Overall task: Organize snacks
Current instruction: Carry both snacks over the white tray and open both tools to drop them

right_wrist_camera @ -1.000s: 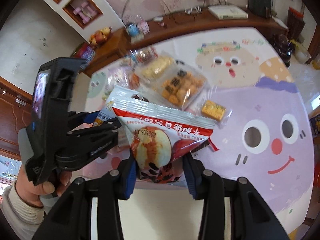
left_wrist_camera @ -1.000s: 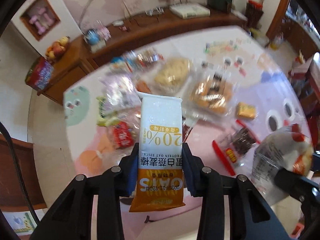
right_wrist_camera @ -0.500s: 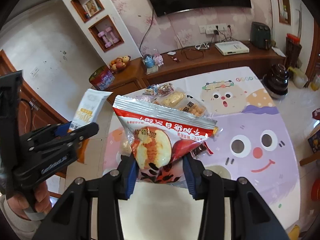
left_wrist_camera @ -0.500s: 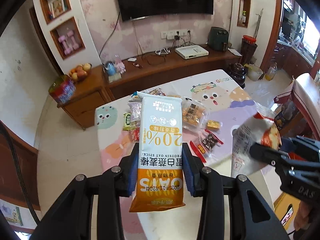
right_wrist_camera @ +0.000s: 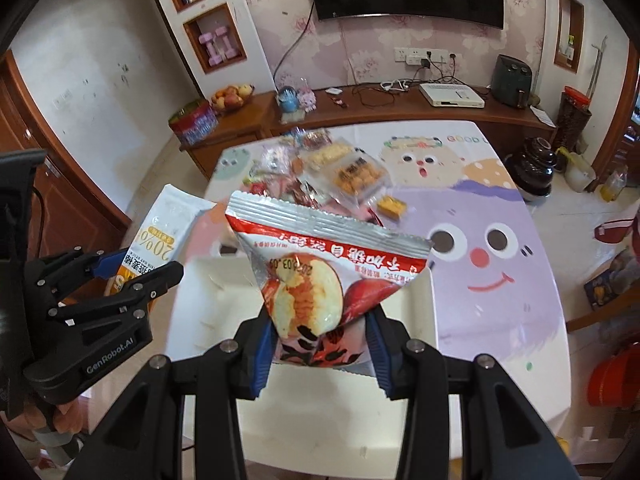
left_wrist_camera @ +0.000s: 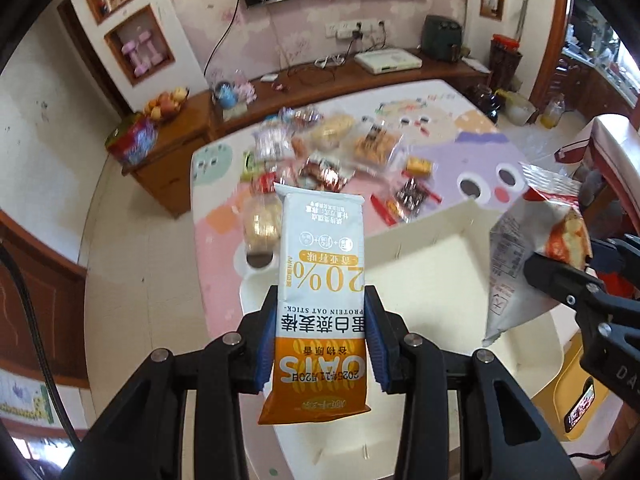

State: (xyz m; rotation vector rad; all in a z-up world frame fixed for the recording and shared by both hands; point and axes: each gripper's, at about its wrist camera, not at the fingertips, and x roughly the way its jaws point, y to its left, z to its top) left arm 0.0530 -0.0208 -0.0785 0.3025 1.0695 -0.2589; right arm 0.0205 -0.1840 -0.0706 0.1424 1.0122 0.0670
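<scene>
**Q:** While both hands are loaded, how do I drop these cleanly?

**A:** The left gripper (left_wrist_camera: 322,338) is clamped on the tall white-and-orange oat stick packet (left_wrist_camera: 320,292); the right gripper (right_wrist_camera: 318,346) is pinching the red-and-silver foil apple-chip bag (right_wrist_camera: 320,276). The shallow cream cardboard box (left_wrist_camera: 436,280) sits right below both, so I'd lower inside its walls before letting go.

**Q:** Room?

**A:** Plenty ahead; the loose snack pile (right_wrist_camera: 340,168) lies well beyond the box's far wall.

Between the left gripper's (left_wrist_camera: 320,344) matt black plastic fingers sits a smooth, satin oat stick wrapper (left_wrist_camera: 320,300). The right gripper (right_wrist_camera: 318,344) pinches a crinkled, glossy foil apple chip bag (right_wrist_camera: 320,276) — below both, a smooth matt cream box (right_wrist_camera: 404,312).
</scene>
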